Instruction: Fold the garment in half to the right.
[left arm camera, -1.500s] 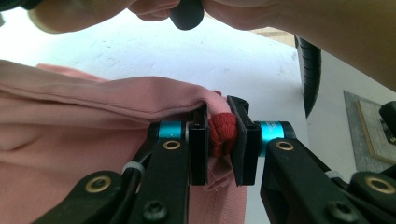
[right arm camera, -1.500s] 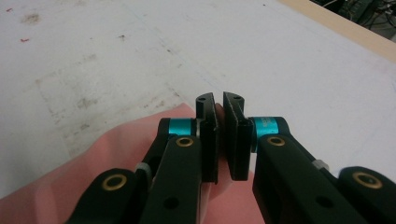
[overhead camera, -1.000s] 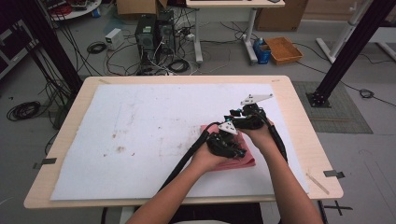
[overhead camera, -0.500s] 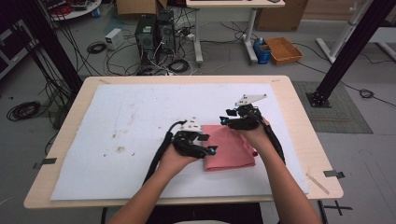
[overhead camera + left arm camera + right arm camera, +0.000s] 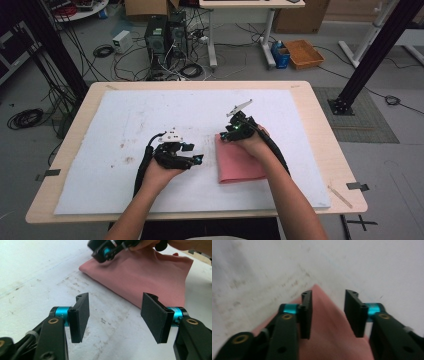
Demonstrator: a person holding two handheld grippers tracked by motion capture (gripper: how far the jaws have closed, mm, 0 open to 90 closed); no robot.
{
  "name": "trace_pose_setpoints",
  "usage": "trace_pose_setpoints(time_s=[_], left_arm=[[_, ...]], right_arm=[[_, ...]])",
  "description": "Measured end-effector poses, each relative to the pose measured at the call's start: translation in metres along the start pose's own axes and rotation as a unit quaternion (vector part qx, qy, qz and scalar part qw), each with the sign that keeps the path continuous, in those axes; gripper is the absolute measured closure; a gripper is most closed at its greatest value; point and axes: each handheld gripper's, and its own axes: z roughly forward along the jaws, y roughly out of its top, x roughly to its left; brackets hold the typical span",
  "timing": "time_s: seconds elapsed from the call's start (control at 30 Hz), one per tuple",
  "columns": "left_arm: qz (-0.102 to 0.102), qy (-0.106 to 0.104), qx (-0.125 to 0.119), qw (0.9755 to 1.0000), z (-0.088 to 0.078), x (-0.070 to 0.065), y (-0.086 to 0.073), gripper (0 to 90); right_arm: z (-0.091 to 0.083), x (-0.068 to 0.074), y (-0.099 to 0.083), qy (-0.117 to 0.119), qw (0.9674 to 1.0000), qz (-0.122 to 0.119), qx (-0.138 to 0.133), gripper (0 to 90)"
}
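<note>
A folded pink cloth (image 5: 240, 162) is lying flat on the white mat (image 5: 125, 125). The left gripper (image 5: 113, 316) is hovering beside it, spread and empty. The right gripper (image 5: 328, 312) is sitting over the cloth's far corner — its jaws have just been closing, a gap showing between them.

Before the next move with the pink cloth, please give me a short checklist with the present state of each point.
1. Left gripper open, nothing between its jaws: ok.
2. Left gripper clear of the pink cloth, over the white mat: ok.
3. Right gripper over the cloth's far corner, which lies between its jaws: ok.
4. Right gripper's jaws have just been closing; pads gripping the corner: not ok, a gap shows on both sides.
5. Cloth folded flat on the mat: ok.
6. Cloth edges aligned underneath: cannot tell.
</note>
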Motion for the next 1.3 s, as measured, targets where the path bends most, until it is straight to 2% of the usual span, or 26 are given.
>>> trace_pose_setpoints(time_s=[0.07, 0.13, 0.17, 0.4, 0.47, 0.63, 0.8, 0.9, 1.0, 1.03, 1.07, 1.13, 1.2, 1.23, 1.3], left_arm=[[-0.002, 0.000, 0.000, 1.0000, -0.001, 0.001, -0.001, 40.1], [-0.002, 0.000, 0.000, 1.0000, -0.001, 0.001, -0.001, 40.1], [-0.005, 0.002, 0.001, 1.0000, -0.002, 0.002, -0.002, 40.1], [-0.006, 0.005, 0.000, 1.0000, -0.003, 0.003, -0.002, 40.1], [-0.007, 0.005, 0.000, 1.0000, -0.003, 0.003, -0.002, 40.1], [-0.009, 0.005, -0.001, 0.9999, -0.003, 0.003, -0.002, 40.1], [-0.010, 0.005, -0.001, 0.9999, -0.003, 0.003, -0.004, 40.1], [-0.010, 0.006, -0.002, 0.9999, -0.003, 0.004, -0.004, 40.1], [-0.014, 0.008, -0.006, 0.9999, -0.004, 0.004, -0.004, 38.8], [-0.014, 0.008, -0.006, 0.9999, -0.004, 0.004, -0.004, 38.8], [-0.013, 0.010, -0.006, 0.9998, -0.004, 0.004, -0.004, 38.7], [-0.013, 0.009, -0.004, 0.9999, -0.004, 0.004, -0.004, 38.6], [-0.013, 0.010, -0.004, 0.9999, -0.004, 0.004, -0.004, 38.6], [-0.011, 0.009, -0.003, 0.9999, -0.003, 0.004, -0.004, 38.7], [-0.010, 0.010, -0.002, 0.9999, -0.001, 0.003, -0.004, 38.7]], right_arm=[[0.007, -0.002, -0.004, 0.011, 0.9998, -0.004, 0.016, 81.0], [0.007, -0.001, -0.004, 0.009, 0.9998, -0.006, 0.016, 81.0], [0.005, 0.000, -0.003, 0.006, 0.9999, -0.011, 0.009, 88.0], [-0.008, 0.011, 0.010, -0.007, 0.9988, -0.035, -0.033, 88.3], [-0.007, 0.014, 0.014, -0.008, 0.9984, -0.044, -0.036, 88.3], [0.001, 0.020, 0.020, -0.008, 0.9981, -0.046, -0.042, 88.3], [0.006, 0.022, 0.022, -0.007, 0.9981, -0.043, -0.044, 87.5], [0.003, 0.020, 0.018, -0.010, 0.9985, -0.023, -0.050, 71.7], [-0.010, 0.014, 0.013, -0.019, 0.9967, -0.005, -0.079, 63.8], [-0.010, 0.014, 0.013, -0.019, 0.9967, -0.005, -0.079, 63.8], [-0.021, 0.009, 0.007, -0.022, 0.9954, 0.001, -0.093, 63.7], [-0.031, 0.003, -0.001, -0.024, 0.9950, 0.006, -0.097, 63.8], [-0.033, 0.001, -0.005, -0.025, 0.9950, 0.004, -0.097, 63.9], [-0.038, -0.006, -0.016, -0.023, 0.9956, 0.011, -0.090, 64.8], [-0.039, -0.013, -0.027, -0.030, 0.9958, 0.021, -0.085, 66.6]])
